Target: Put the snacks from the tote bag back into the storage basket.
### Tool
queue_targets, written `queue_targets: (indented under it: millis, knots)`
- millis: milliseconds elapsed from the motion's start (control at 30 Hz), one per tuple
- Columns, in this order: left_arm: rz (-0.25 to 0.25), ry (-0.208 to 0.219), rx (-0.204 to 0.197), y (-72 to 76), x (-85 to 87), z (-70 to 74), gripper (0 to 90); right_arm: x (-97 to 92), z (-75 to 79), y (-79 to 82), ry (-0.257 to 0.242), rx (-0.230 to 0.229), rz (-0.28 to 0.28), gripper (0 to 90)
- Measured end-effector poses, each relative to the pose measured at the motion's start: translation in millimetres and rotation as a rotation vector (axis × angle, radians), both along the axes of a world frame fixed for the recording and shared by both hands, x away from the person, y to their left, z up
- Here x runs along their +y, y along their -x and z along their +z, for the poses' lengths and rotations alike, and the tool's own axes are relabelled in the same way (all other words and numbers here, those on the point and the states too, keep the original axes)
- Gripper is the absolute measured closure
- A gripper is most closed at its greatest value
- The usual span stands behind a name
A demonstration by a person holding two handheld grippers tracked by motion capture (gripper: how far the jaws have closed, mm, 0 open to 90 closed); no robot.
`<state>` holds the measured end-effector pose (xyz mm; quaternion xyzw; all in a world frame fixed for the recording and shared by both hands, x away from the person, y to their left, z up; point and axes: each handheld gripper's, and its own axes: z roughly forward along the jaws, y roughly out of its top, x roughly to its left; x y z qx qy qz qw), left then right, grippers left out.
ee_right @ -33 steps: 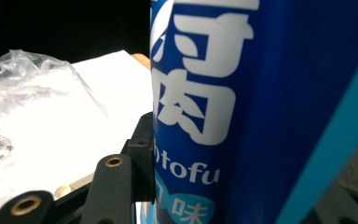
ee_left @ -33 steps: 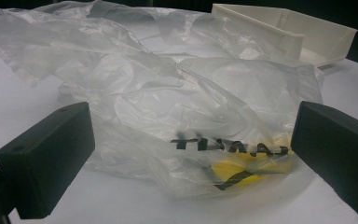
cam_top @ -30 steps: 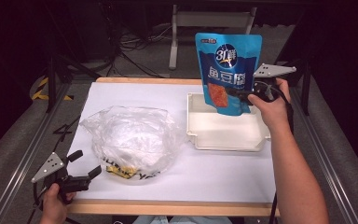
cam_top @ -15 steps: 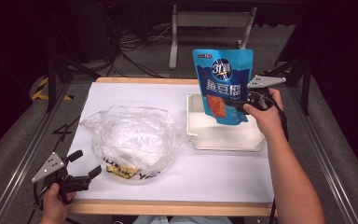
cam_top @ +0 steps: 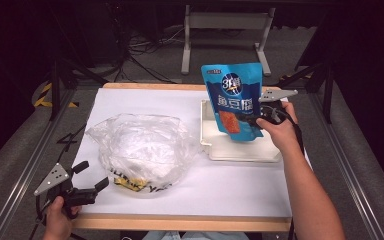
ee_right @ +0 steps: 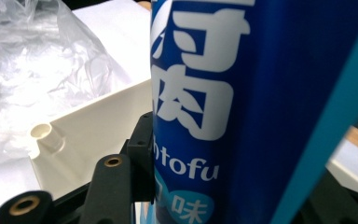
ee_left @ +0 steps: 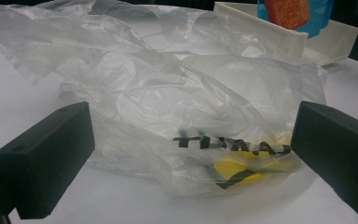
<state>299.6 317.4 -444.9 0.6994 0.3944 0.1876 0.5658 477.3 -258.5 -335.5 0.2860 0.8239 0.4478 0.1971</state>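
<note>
A blue snack pouch (cam_top: 234, 100) with white lettering and an orange picture stands upright, its lower end down inside the white tray (cam_top: 240, 150). My right gripper (cam_top: 252, 120) is shut on the pouch's lower right side. In the right gripper view the pouch (ee_right: 261, 93) sits close to the lens, with one black finger (ee_right: 142, 154) pressed against it and the tray wall (ee_right: 98, 121) behind. My left gripper (cam_top: 92, 176) rests open at the table's front left corner. Its pads (ee_left: 51, 158) stand wide apart, short of a crumpled clear plastic bag (ee_left: 177, 107).
The clear plastic bag (cam_top: 142, 150), with black print and something yellow inside, lies left of the tray on the white table sheet (cam_top: 230, 190). The table's wooden front edge (cam_top: 180, 222) runs below. Metal stands and cables sit on the dark floor beyond the table.
My right gripper has come down and a little left with the pouch, lowering its bottom end into the tray. The left gripper has not moved.
</note>
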Motion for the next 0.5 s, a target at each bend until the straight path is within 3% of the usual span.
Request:
queue_targets:
  millis: [500]
  knots:
    - [0.002, 0.002, 0.002, 0.0, -0.6, -0.1, 0.4, -2.0, -13.3, 0.4, -0.017, 0.026, 0.024, 53.9]
